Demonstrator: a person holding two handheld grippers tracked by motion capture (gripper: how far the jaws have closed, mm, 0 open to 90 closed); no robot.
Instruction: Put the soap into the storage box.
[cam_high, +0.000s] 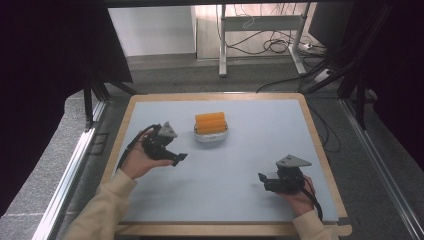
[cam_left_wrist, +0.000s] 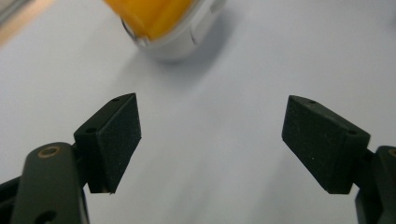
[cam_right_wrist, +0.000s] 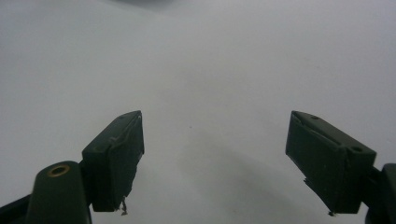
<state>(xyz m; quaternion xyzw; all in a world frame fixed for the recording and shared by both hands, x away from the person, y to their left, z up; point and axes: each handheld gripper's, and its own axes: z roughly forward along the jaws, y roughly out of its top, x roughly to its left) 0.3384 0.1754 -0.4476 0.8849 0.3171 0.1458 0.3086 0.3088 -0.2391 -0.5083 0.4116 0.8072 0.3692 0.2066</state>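
A small white holder (cam_high: 211, 135) with orange cylinders (cam_high: 210, 121) packed in it stands near the middle of the pale blue table top (cam_high: 235, 165). My left gripper (cam_high: 178, 157) is held just left of it, open, with nothing between its jaws. In the left gripper view the holder (cam_left_wrist: 180, 39) and its orange load (cam_left_wrist: 149, 16) sit ahead at the top, beyond the open gripper (cam_left_wrist: 210, 135). My right gripper (cam_high: 261, 177) hovers at the front right, open and empty. The right gripper view has the open gripper (cam_right_wrist: 212, 149) above bare table.
The table top has a wooden rim (cam_high: 320, 145). Metal rails (cam_high: 70, 175) run along both sides of the table. Behind it stand a desk frame (cam_high: 260, 22) and loose cables (cam_high: 272, 47) on the floor.
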